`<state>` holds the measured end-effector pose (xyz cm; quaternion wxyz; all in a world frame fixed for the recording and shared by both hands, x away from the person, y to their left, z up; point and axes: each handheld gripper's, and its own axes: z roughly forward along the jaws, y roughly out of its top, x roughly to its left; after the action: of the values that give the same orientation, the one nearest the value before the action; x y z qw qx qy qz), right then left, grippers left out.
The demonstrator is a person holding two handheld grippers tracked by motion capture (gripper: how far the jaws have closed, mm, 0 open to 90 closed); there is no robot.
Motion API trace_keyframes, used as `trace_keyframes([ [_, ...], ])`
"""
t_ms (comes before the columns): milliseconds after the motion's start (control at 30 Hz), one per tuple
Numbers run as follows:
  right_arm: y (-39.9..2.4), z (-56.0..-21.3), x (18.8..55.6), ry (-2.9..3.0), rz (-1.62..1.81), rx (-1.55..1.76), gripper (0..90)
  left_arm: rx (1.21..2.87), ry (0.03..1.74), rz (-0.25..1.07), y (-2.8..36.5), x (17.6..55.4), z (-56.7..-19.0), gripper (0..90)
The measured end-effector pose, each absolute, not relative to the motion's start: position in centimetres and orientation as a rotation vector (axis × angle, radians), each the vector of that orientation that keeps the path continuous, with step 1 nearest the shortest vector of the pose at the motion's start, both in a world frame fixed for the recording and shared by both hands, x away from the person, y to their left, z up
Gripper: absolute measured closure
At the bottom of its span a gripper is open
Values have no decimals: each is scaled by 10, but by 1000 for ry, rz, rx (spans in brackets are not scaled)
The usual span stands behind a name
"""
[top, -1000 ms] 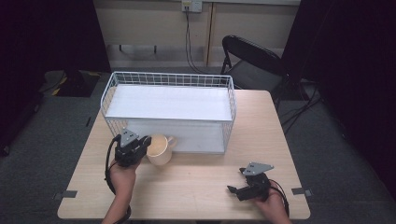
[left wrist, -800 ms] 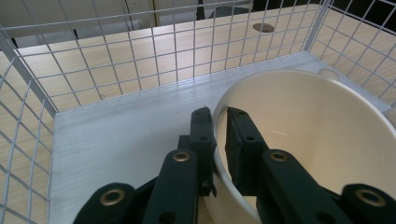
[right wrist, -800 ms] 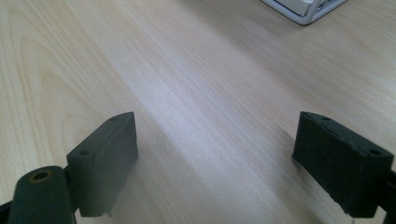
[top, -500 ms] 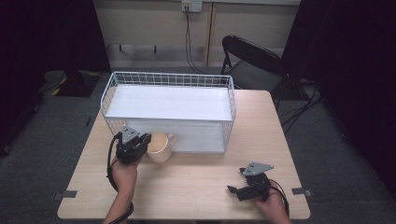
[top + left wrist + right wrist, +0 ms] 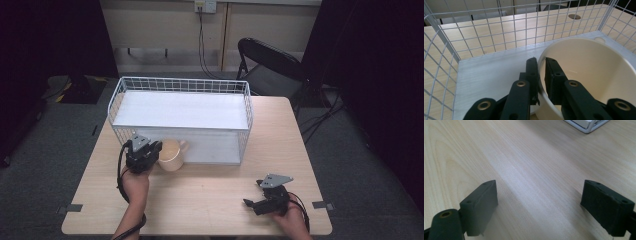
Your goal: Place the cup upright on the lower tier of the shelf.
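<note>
Here, the left gripper (image 5: 150, 151), forearm reaching forward over the wooden surface (image 5: 210, 190), pinches the rim of the cream mug (image 5: 586, 75) just in front of the white wire basket (image 5: 182, 107). The right gripper (image 5: 539, 207) rests low on the surface, jaws spread wide.

No readable text, label, brand, number or sign appears on the cup (image 5: 596, 80), the wire basket (image 5: 180, 85), the table (image 5: 210, 200) or either gripper.
</note>
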<state>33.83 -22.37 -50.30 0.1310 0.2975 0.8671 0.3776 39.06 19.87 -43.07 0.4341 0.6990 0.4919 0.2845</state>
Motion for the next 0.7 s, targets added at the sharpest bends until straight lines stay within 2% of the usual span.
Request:
trace_keyframes([
  [700, -224, -503, 338, 2518, 1097, 864, 130, 1713, 1278, 740, 188, 401, -437, 816],
])
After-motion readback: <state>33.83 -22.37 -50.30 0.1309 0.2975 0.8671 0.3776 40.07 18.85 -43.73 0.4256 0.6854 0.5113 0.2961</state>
